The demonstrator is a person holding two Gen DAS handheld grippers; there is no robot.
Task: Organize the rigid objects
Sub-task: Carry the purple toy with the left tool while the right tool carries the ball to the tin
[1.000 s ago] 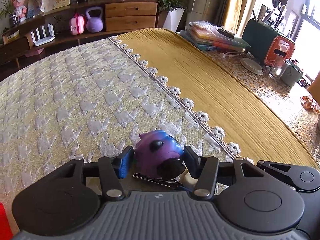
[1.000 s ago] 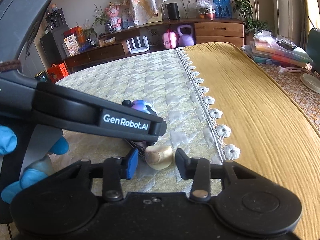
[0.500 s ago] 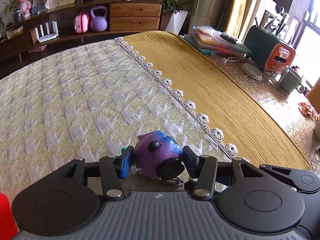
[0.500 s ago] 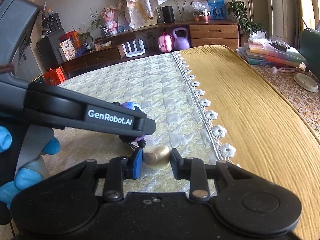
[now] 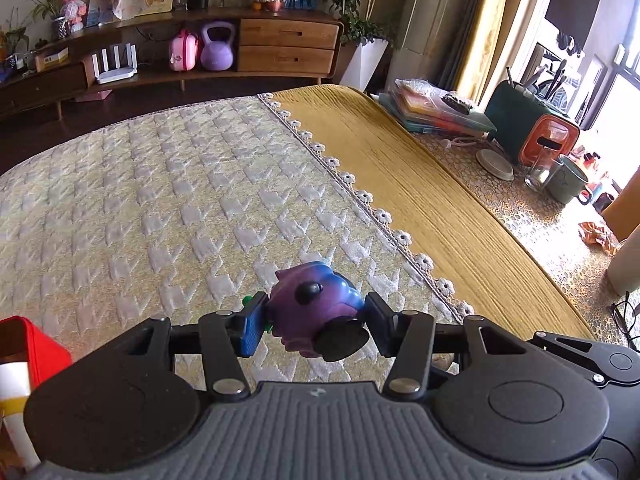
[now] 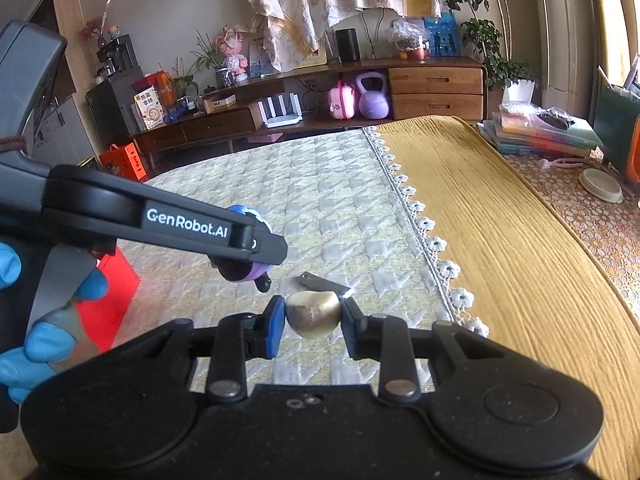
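both pieces lifted off the quilt

at the far left of both views a red box (image 5: 38, 344) sits at the edge of the quilt (image 5: 160, 208); it is a likely destination, though its inside is hidden.

the left gripper (image 5: 314, 322) is clenched on the purple toy (image 5: 316, 312), its blue pad and black pad pressing either flank. a second ago the toy rested on the cloth beside a metal tool; now it rides higher, and the right view shows the toy (image 6: 246, 270) hanging clear of the quilt under the left gripper's arm. a green bit (image 5: 248, 300) peeks out by the blue pad; what it is cannot be told.

the metal tool (image 6: 320, 283) is left lying flat on the quilt, between the toy and the stone.

the right gripper (image 6: 313, 320) is clamped on the pale stone (image 6: 313, 315). a second ago its fingers stood apart around the stone, which sat on the cloth; half a second ago they closed; now the stone is raised, with quilt showing beneath it.

so both grasps look done and the carry is starting. the round toy could slip or twist between the pads. further right, the yellow cloth (image 6: 500, 240) holds none of the pieces.
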